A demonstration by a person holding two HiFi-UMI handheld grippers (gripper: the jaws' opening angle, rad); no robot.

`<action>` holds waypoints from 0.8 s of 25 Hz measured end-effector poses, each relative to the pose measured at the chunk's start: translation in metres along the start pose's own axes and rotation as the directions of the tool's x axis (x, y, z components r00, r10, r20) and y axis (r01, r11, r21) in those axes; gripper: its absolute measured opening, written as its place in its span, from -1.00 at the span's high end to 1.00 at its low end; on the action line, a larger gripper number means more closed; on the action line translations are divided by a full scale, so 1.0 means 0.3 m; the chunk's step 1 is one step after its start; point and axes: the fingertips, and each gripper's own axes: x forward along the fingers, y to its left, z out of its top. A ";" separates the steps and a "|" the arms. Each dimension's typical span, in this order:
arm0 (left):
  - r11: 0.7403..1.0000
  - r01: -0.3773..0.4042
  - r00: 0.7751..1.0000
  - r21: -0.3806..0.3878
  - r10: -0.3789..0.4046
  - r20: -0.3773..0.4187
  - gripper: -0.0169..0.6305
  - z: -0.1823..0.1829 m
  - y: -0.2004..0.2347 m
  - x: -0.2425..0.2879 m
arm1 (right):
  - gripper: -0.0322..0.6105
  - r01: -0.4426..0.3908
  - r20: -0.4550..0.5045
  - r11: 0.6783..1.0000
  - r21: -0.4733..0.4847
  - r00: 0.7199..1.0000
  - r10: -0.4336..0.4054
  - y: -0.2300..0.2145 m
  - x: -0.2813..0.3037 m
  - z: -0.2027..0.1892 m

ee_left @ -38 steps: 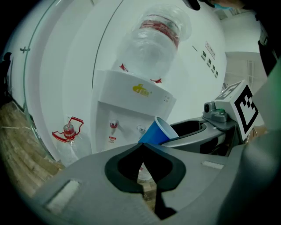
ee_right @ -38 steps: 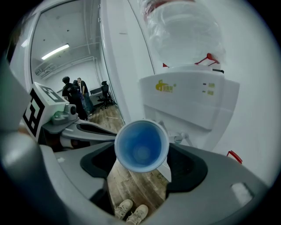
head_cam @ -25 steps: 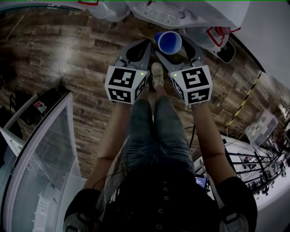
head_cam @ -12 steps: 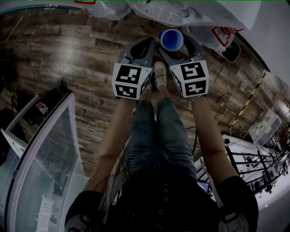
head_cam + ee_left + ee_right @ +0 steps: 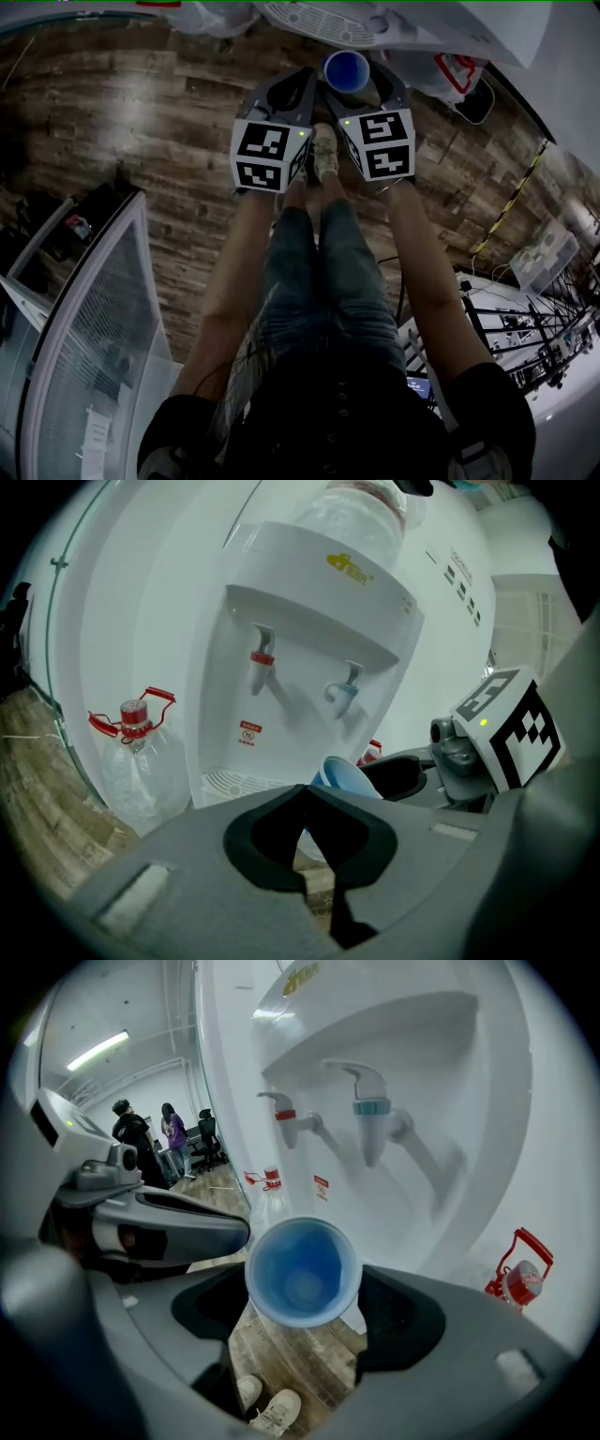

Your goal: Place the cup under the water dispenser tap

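Observation:
A blue cup [image 5: 346, 70] sits upright between the jaws of my right gripper [image 5: 354, 82], which is shut on it. In the right gripper view the cup [image 5: 303, 1271] hangs open-mouthed in front of the white water dispenser [image 5: 394, 1072], lower than its blue tap [image 5: 370, 1110] and red tap [image 5: 286, 1115]. My left gripper [image 5: 302, 86] is close beside the cup on its left, shut and holding nothing. From the left gripper [image 5: 305, 791] I see the cup [image 5: 349, 778] over the edge of the drip tray [image 5: 234, 782], below the blue tap [image 5: 345, 691].
Large water bottles with red handles stand on the floor on both sides of the dispenser [image 5: 136, 752] [image 5: 520, 1274]. The person's shoes [image 5: 325, 150] are on the wooden floor [image 5: 141, 112] just short of the dispenser. Two people [image 5: 150, 1138] stand far off.
Both grippers have moved forward toward the dispenser, carrying the cup closer to its drip tray. The right grip on the cup is unchanged.

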 end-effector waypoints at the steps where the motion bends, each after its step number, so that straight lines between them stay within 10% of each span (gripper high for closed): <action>1: 1.000 0.000 1.000 -0.001 0.000 -0.001 0.94 -0.004 0.005 0.007 | -0.21 0.005 0.001 1.000 0.001 1.000 -0.005 -0.009 0.010 0.002; 20: 1.000 0.011 1.000 0.004 -0.011 -0.023 0.94 -0.006 0.018 0.113 | -0.21 0.076 0.037 0.996 0.037 0.996 -0.077 -0.148 0.123 0.015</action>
